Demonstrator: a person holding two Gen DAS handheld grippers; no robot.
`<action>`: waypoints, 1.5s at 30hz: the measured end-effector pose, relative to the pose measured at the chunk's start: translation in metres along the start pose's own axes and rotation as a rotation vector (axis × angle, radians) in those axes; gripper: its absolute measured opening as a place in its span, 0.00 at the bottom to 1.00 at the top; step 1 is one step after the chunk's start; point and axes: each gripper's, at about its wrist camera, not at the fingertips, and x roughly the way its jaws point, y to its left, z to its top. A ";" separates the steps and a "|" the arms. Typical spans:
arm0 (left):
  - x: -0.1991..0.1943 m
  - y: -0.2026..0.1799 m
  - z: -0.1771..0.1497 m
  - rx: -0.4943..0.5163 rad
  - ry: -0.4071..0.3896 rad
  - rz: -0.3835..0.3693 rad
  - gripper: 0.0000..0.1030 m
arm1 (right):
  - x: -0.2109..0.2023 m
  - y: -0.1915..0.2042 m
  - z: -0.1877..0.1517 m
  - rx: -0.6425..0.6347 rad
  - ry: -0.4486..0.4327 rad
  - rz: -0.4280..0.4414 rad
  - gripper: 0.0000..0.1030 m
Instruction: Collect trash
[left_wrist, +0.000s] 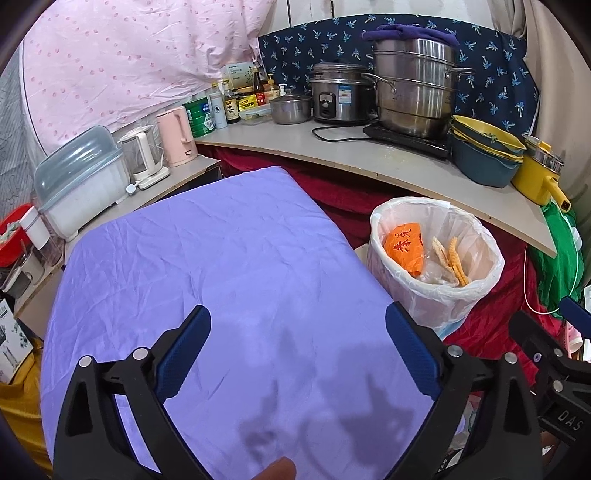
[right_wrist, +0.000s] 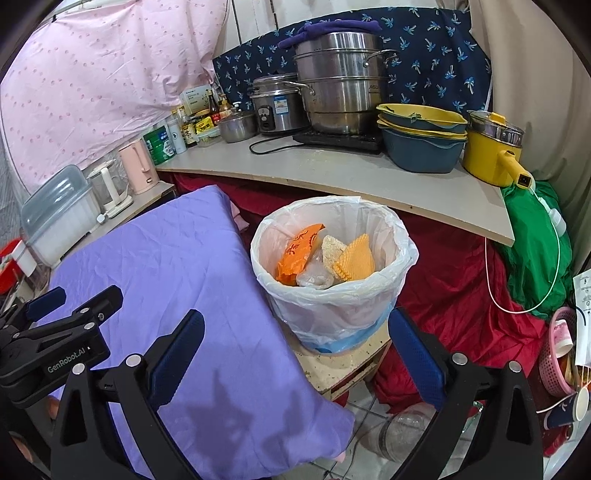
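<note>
Pale counter (right_wrist: 332, 177) along a wall draped in pink sheet (left_wrist: 122, 66), tiled floor (right_wrist: 365, 413) below.

Beside the creased matt purple cloth (right_wrist: 177, 280): thin translucent plastic bin liner (right_wrist: 334, 306), glossy orange wrapper (right_wrist: 299, 253), ridged yellow sponge (right_wrist: 356, 262); behind, polished steel steamer pot (right_wrist: 341, 85).

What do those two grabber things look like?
Both are black plastic claws with two long fingers, padded inside with bumpy dark-blue rubber and dotted with round silver bolts. The left gripper has "GenRobot.AI" in white on its side, readable in the right view. The right gripper shows "DAS" in the left view. No cables or sleeves show.
</note>
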 end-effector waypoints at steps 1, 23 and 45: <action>-0.001 0.000 -0.001 0.001 0.001 0.000 0.89 | -0.001 0.001 -0.001 -0.007 0.003 0.001 0.93; -0.004 -0.009 -0.013 0.000 0.027 -0.017 0.90 | -0.002 -0.001 -0.010 -0.034 0.024 -0.029 0.93; 0.007 -0.024 -0.014 0.001 0.052 -0.021 0.90 | 0.007 -0.014 -0.013 -0.010 0.034 -0.036 0.93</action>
